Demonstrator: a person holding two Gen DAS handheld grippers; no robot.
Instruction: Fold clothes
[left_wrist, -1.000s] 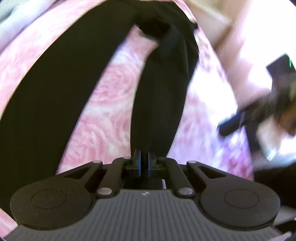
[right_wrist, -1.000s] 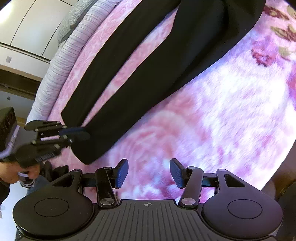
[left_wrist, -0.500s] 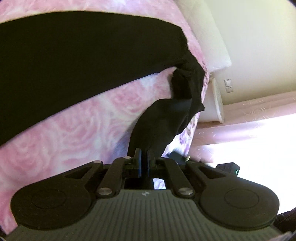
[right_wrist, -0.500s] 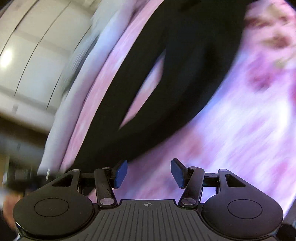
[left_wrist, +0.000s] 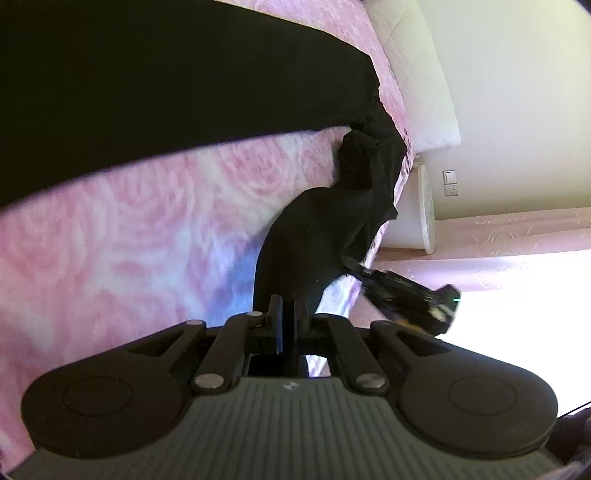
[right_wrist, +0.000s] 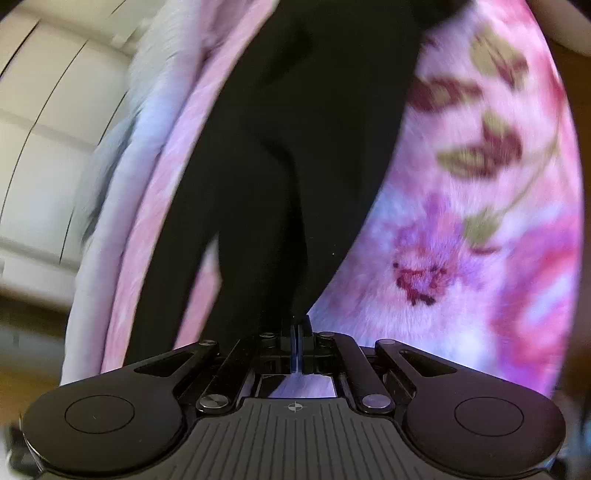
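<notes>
A pink rose-patterned blanket (left_wrist: 129, 229) covers the bed, with a white pillow (left_wrist: 417, 74) and cream wall (left_wrist: 517, 92) beyond.

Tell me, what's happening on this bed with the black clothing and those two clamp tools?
A person is folding black trousers spread on a pink floral blanket, using a hand-held gripper in each hand. The left gripper is shut on an edge of the fabric, which trails up from its fingers. The right gripper has its fingers pressed together at the fabric's edge, apparently pinching it. The right tool also shows in the left view, beside the bed's edge.

Black garment (left_wrist: 147, 92) cut off at frame edges
</notes>
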